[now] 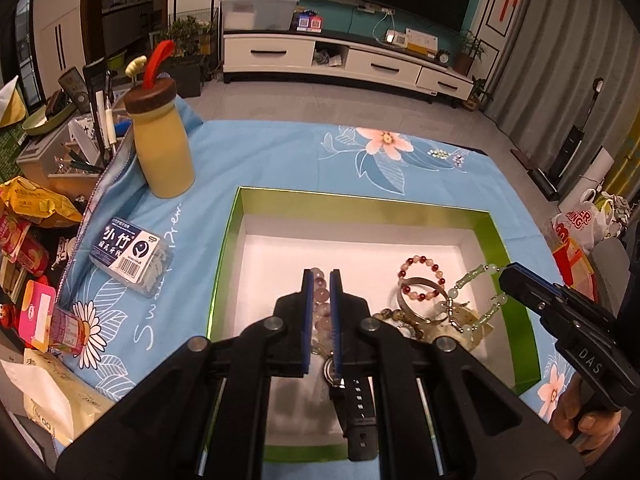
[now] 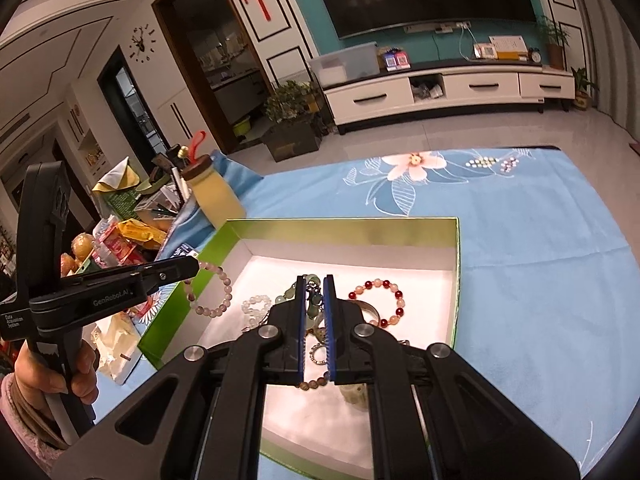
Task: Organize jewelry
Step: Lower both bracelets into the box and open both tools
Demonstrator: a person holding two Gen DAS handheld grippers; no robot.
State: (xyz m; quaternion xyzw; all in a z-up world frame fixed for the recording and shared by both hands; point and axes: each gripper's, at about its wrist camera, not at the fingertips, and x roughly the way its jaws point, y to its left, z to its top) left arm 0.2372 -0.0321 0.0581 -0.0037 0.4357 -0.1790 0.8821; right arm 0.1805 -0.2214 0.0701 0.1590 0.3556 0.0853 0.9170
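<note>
Over box [image 1: 496, 240] — both tools clamping bead bracelets.

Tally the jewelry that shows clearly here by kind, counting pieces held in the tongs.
Bead bracelets: 5 (pink, green, red, brown, white)
Bangle: 1
Watch: 1
Total: 7

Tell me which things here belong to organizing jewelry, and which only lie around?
For the job:
- green box
- pink bead bracelet, in the left gripper
- jade bracelet, in the right gripper
- red bead bracelet
- black watch

Lying about:
- yellow bottle
- toothpick box
- snack packets
</note>
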